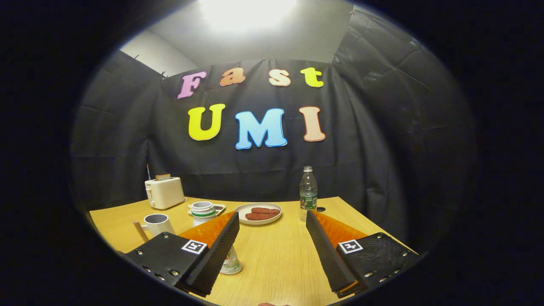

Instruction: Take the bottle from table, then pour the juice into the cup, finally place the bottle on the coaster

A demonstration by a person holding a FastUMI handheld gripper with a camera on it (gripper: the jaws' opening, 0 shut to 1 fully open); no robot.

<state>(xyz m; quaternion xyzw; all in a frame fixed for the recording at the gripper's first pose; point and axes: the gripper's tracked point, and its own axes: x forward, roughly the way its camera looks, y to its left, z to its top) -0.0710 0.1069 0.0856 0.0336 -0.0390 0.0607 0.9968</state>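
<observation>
Black ribbed tongs (272, 238) stand released over the wooden worktop (276, 255); clear plastic bottle (308, 193) at one o'clock.

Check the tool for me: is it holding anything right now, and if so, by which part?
Nothing is held. The tool is open over bare table, with the bottle standing beyond its fingers.

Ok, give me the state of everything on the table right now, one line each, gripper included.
gripper: open, fingers wide apart, holding nothing
bottle: upright beyond the right finger, capped, untouched
mug: upright beside the left finger, contents not visible
white jar: upright behind the left finger, partly hidden
glass: mostly hidden behind the left finger
plate: flat, carrying brown food
toaster: upright, a slice sticking up
</observation>
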